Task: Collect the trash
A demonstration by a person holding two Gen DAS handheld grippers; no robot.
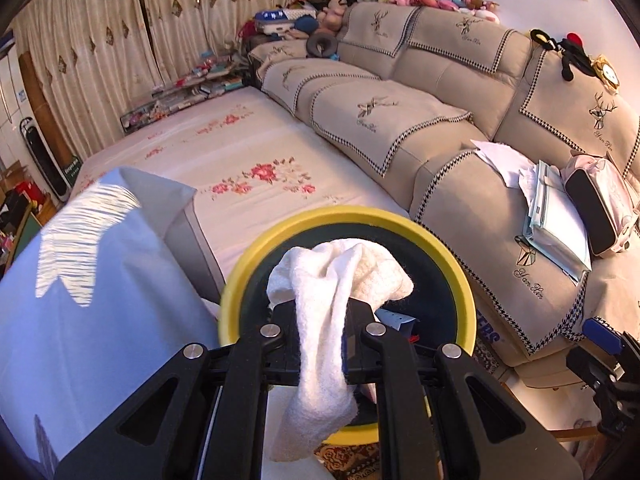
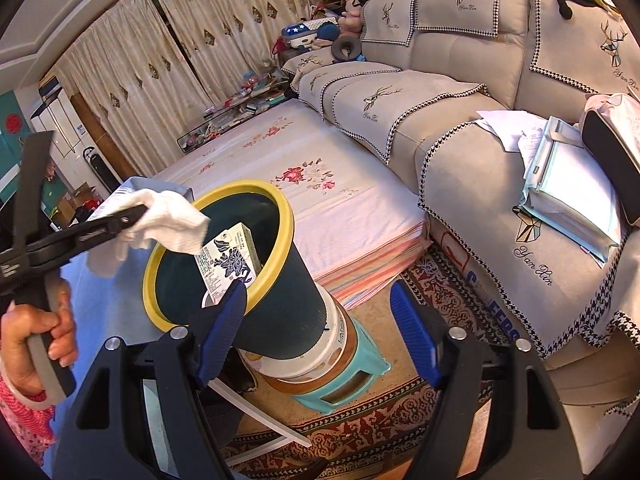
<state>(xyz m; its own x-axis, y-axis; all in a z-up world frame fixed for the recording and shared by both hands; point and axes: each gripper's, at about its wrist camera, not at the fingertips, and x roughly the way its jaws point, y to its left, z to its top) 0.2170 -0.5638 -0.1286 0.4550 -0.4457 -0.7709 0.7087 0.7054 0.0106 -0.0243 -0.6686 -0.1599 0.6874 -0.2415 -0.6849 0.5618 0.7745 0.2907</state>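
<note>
My left gripper (image 1: 322, 316) is shut on a crumpled white paper towel (image 1: 336, 276) and holds it just above the mouth of a dark bin with a yellow rim (image 1: 280, 224). In the right wrist view the left gripper (image 2: 140, 212) holds the towel (image 2: 172, 216) over the near-left edge of the bin's rim (image 2: 286, 216). A printed carton (image 2: 228, 260) lies inside the bin. My right gripper (image 2: 320, 336) is open and empty, its blue fingers (image 2: 412, 332) on either side of the bin's lower wall, not touching it.
The bin stands on a white bucket (image 2: 308, 364) on a turquoise stool (image 2: 348, 384) on a patterned rug. A floral-sheeted mattress (image 2: 316, 184) lies behind it. A beige sofa (image 2: 460, 148) at right holds papers (image 2: 500, 124), a folder and a bag.
</note>
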